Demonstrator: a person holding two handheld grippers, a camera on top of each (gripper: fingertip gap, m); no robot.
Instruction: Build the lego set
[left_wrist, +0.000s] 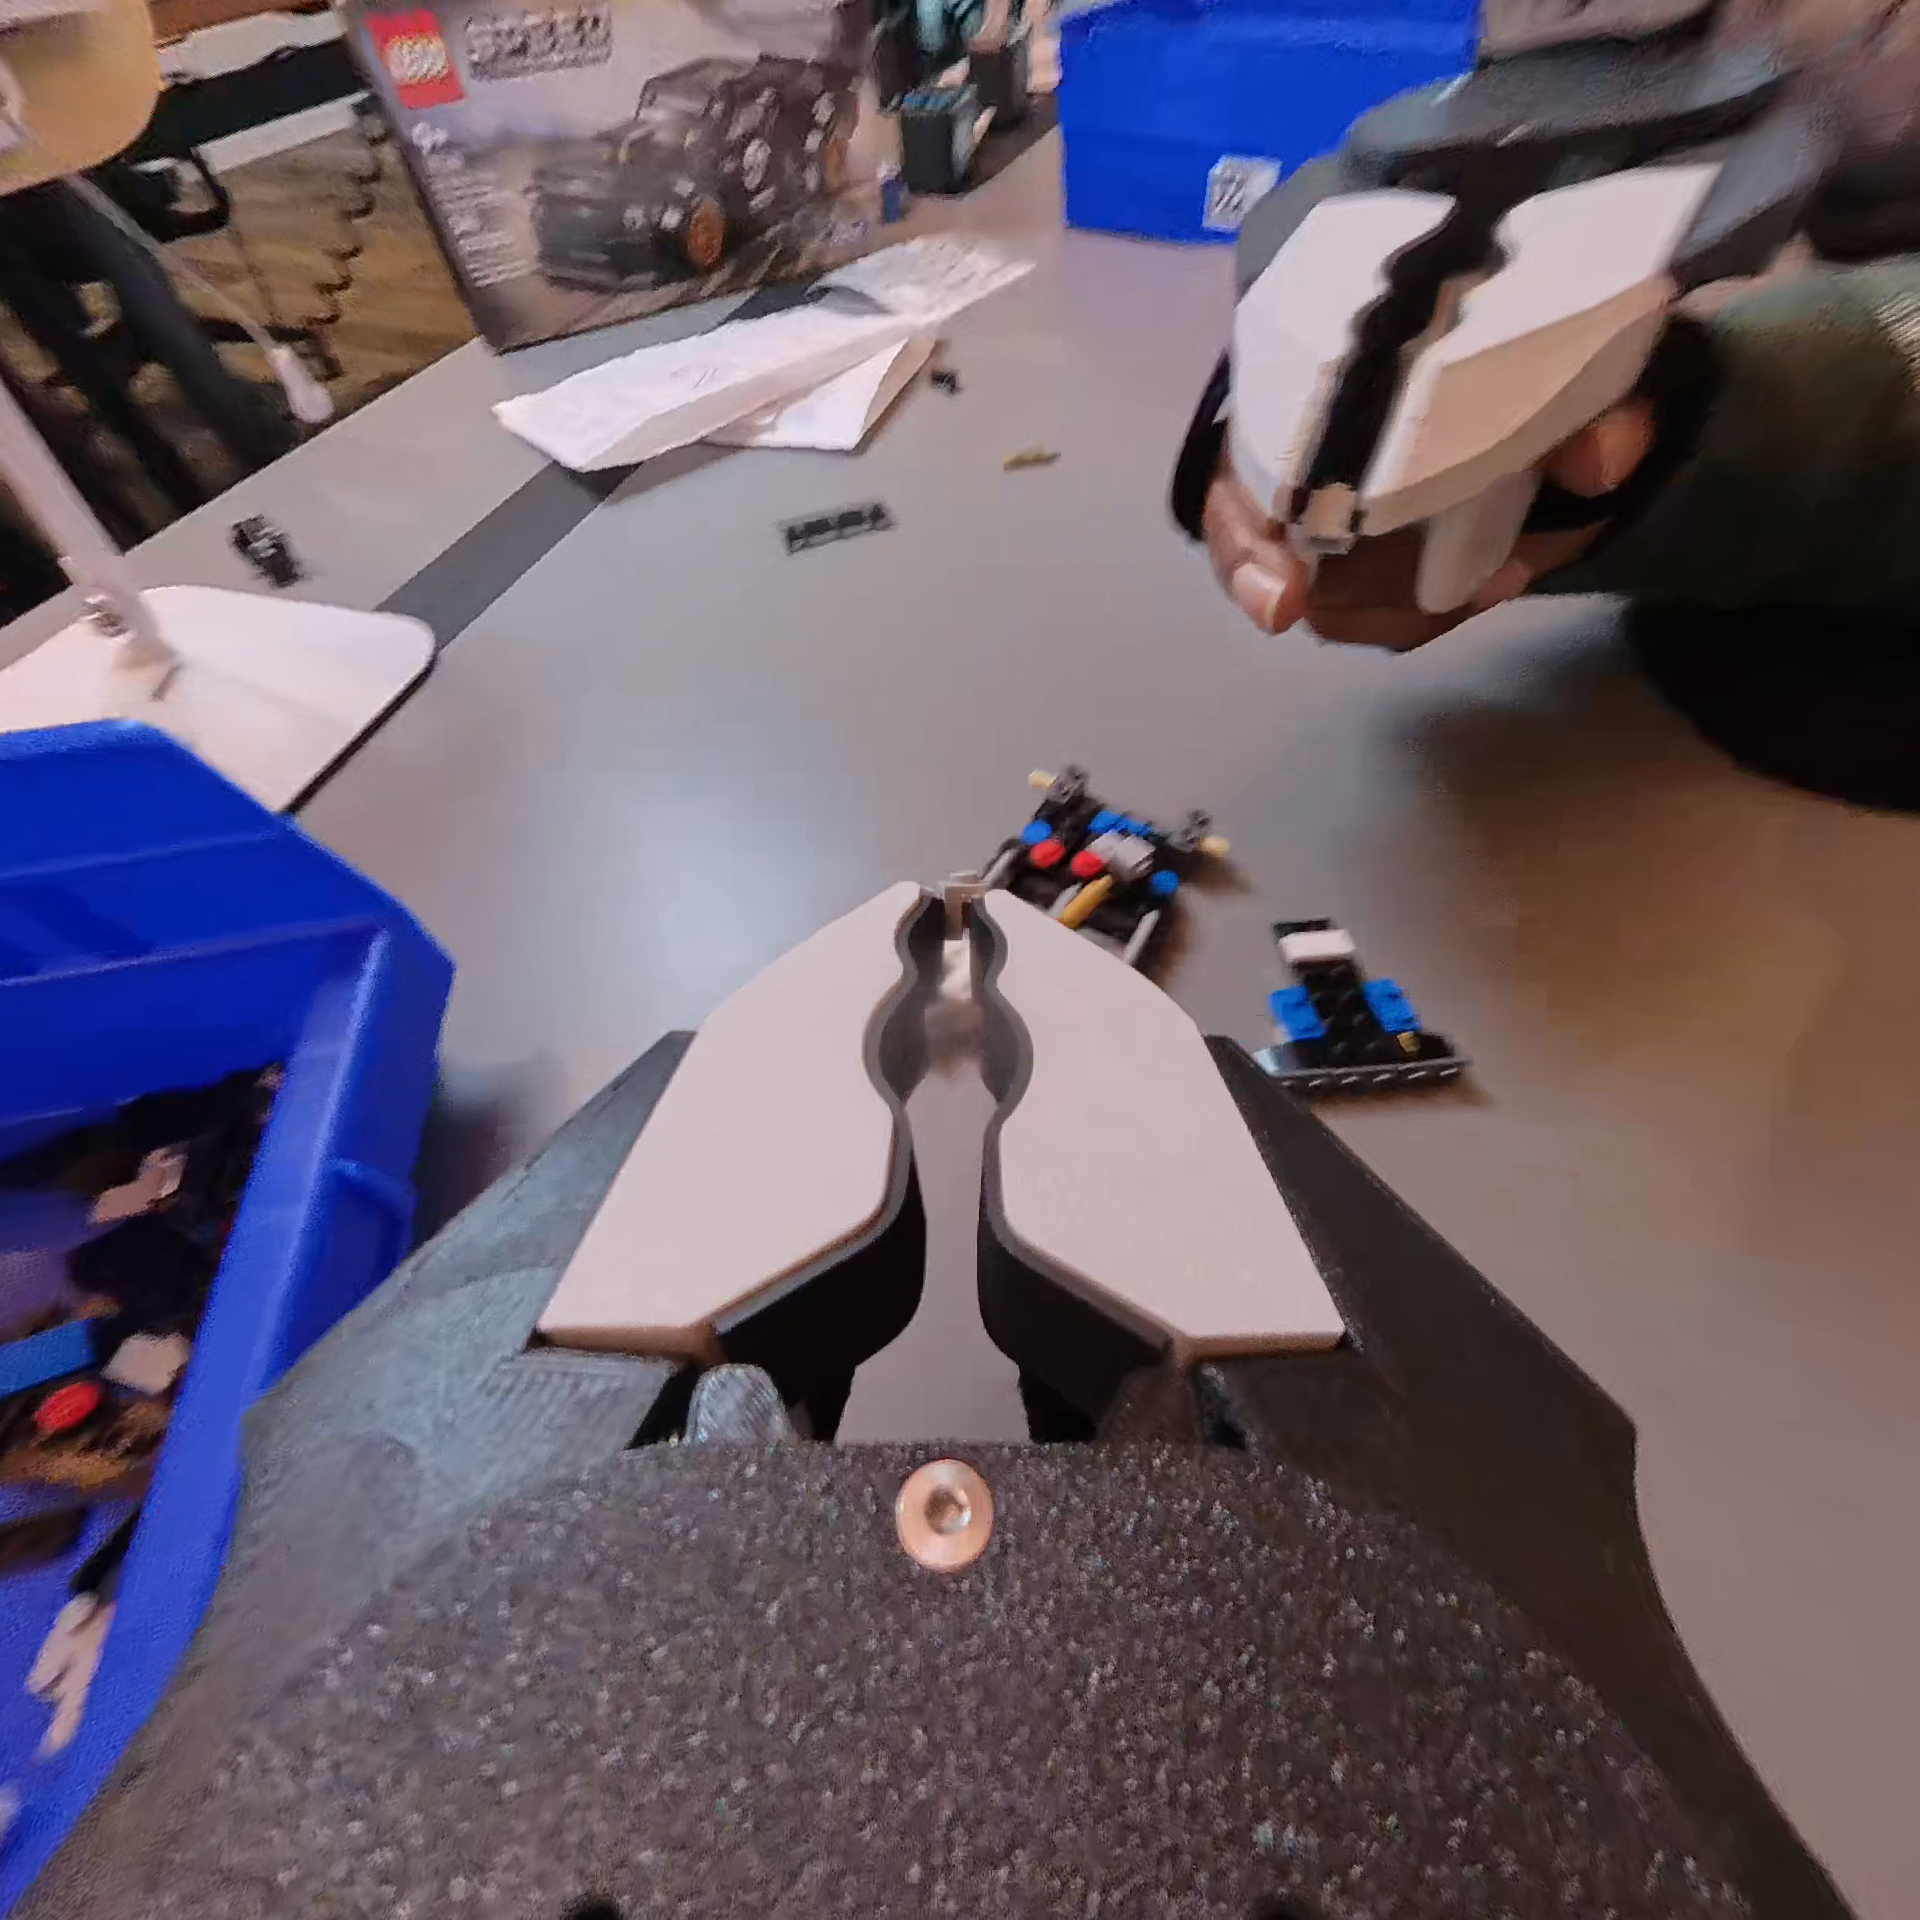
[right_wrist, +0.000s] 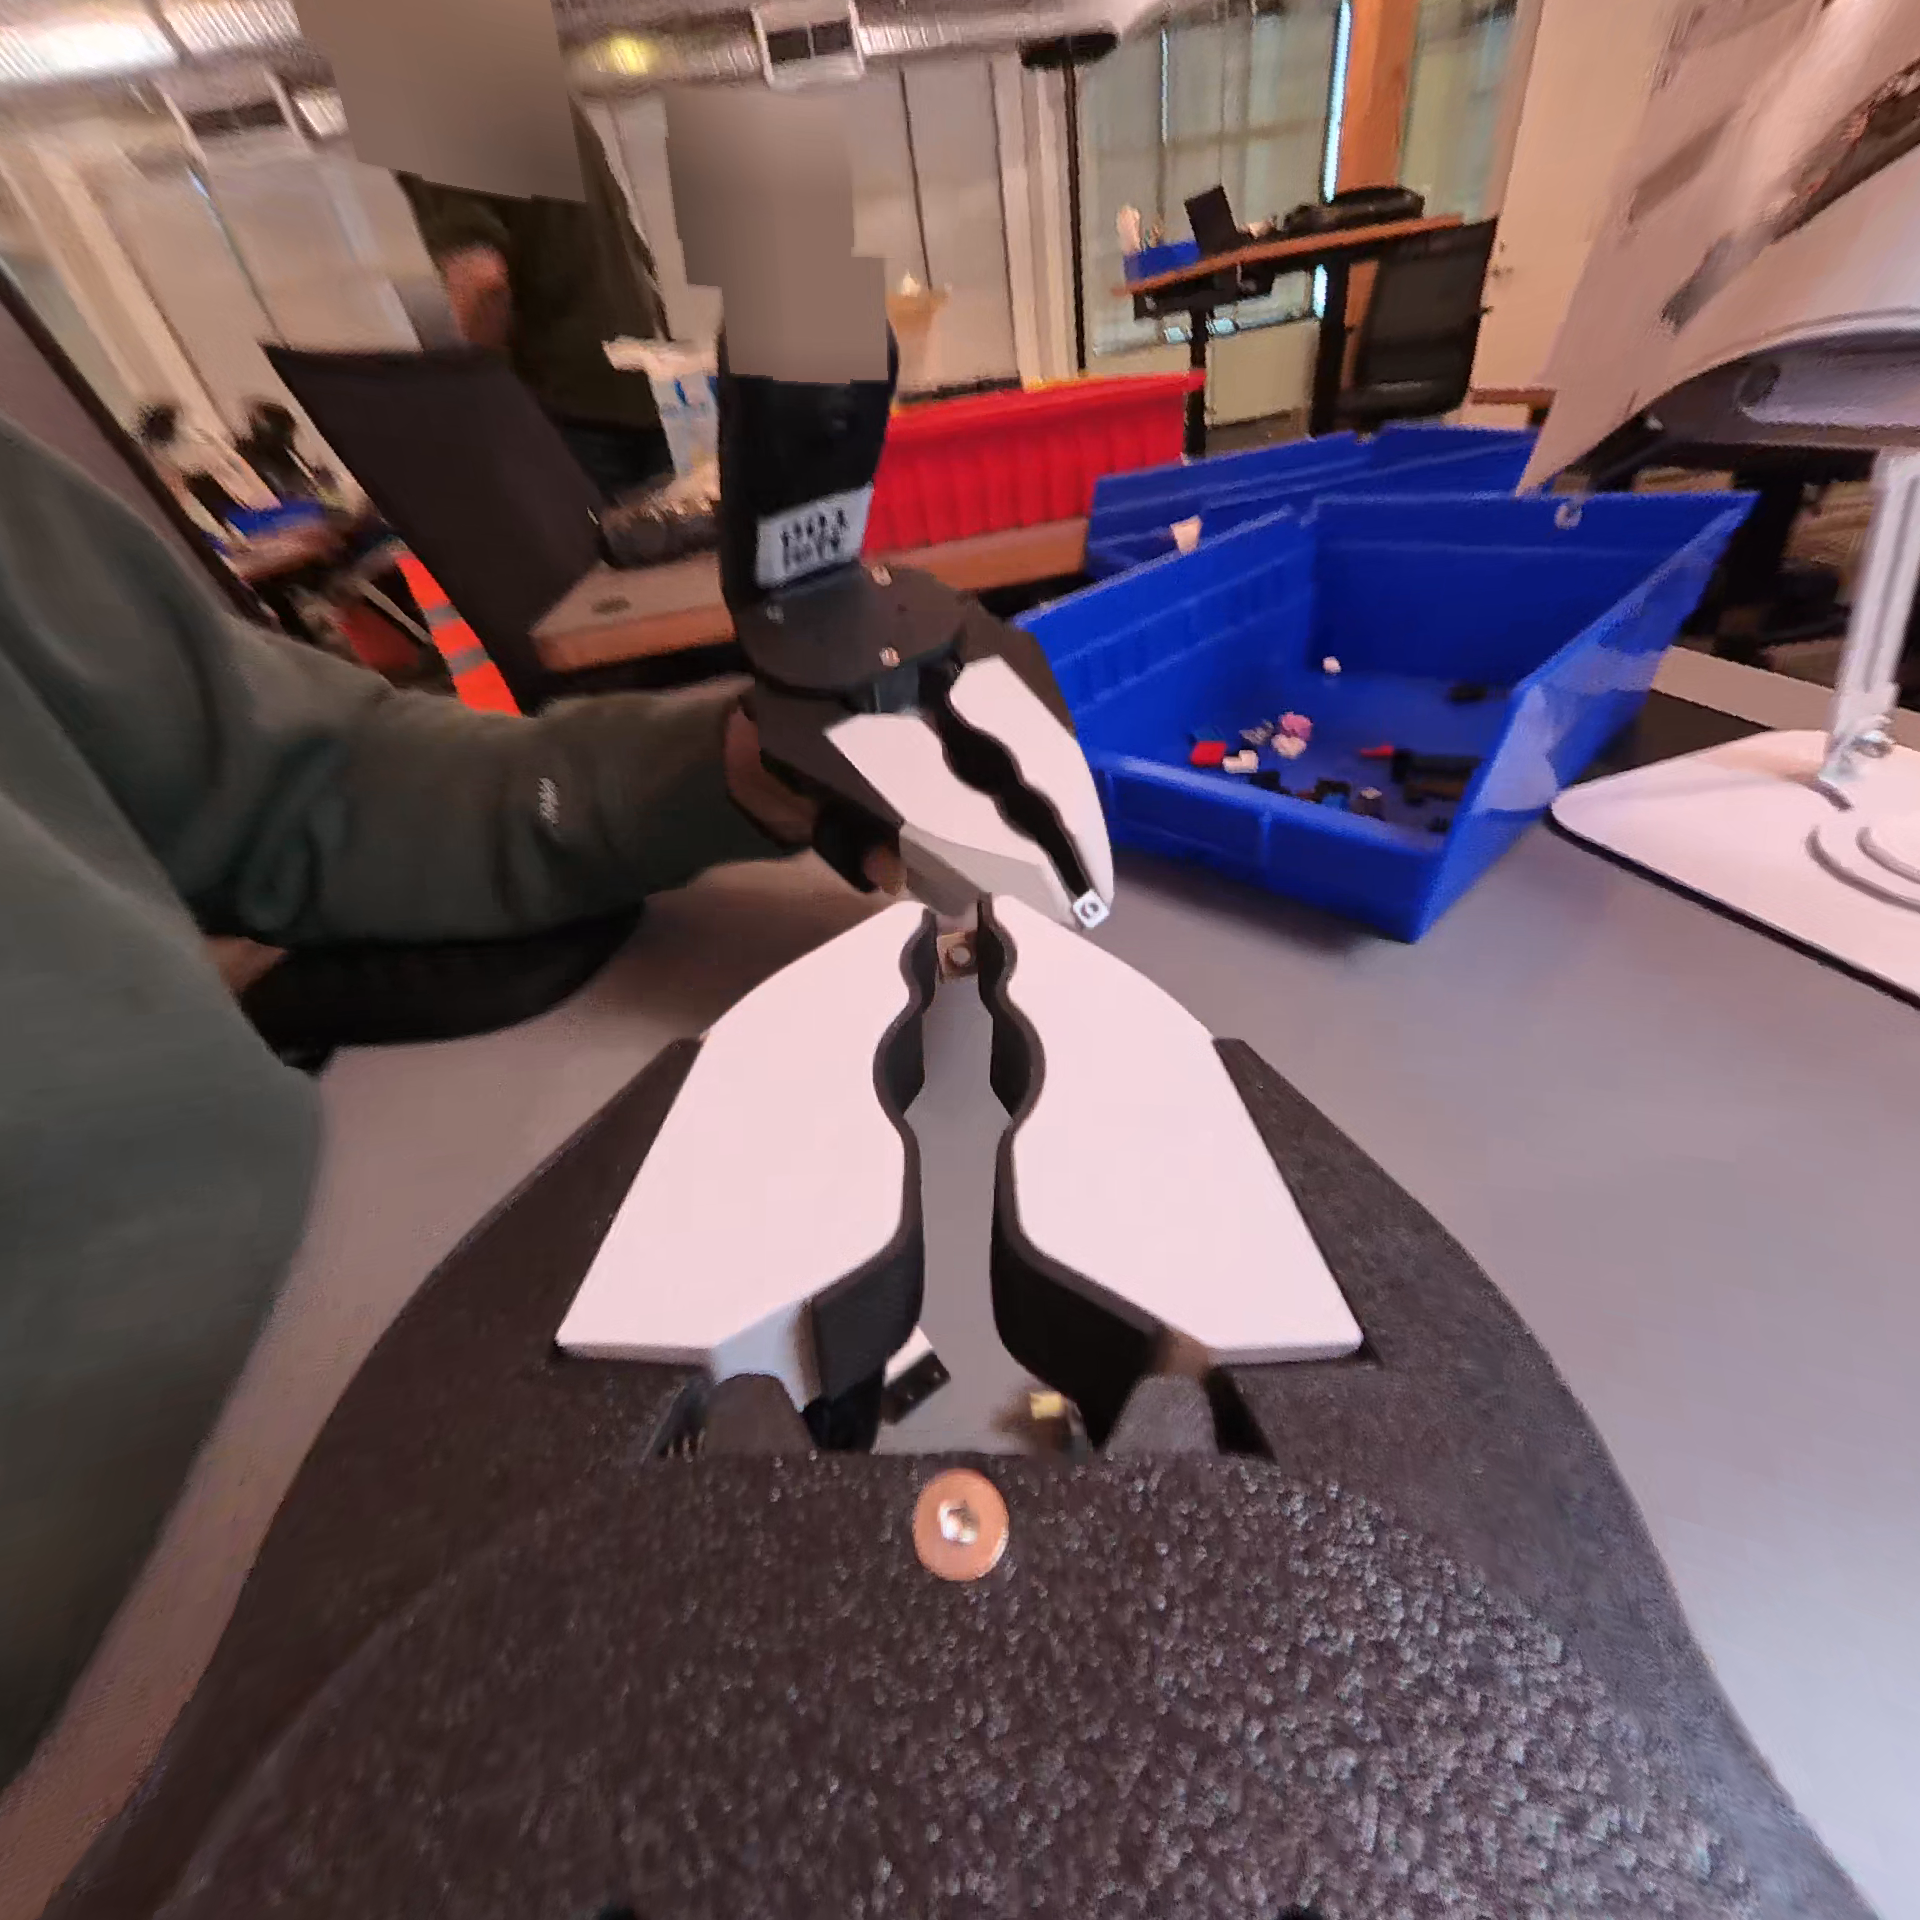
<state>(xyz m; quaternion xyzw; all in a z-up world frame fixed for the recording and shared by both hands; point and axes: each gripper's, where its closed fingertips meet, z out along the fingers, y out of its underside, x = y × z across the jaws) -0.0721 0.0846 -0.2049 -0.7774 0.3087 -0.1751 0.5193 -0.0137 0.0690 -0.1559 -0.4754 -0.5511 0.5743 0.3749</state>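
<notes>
My left gripper (left_wrist: 954, 906) is shut on a small grey brick piece (left_wrist: 958, 888) held above the grey table (left_wrist: 675, 790). Just beyond it lie a black brick assembly with blue and red studs (left_wrist: 1101, 862) and a black, blue and white assembly (left_wrist: 1351, 1023). My right gripper (right_wrist: 958, 935) is shut on another small grey piece (right_wrist: 954, 956). It shows at the upper right of the left wrist view (left_wrist: 1322, 528), held in a hand. In the right wrist view the left gripper (right_wrist: 1089, 911) points down close in front of the right gripper's tips.
A blue bin of loose bricks (left_wrist: 343, 1039) stands at my left and also shows in the right wrist view (right_wrist: 1558, 665). A building-set box (left_wrist: 623, 156), paper sheets (left_wrist: 748, 364), a second blue bin (left_wrist: 1195, 135), a white stand base (left_wrist: 239, 665) and small black pieces (left_wrist: 836, 528) lie farther back. Across from one pair of fingers to the other is roughly 8 cm.
</notes>
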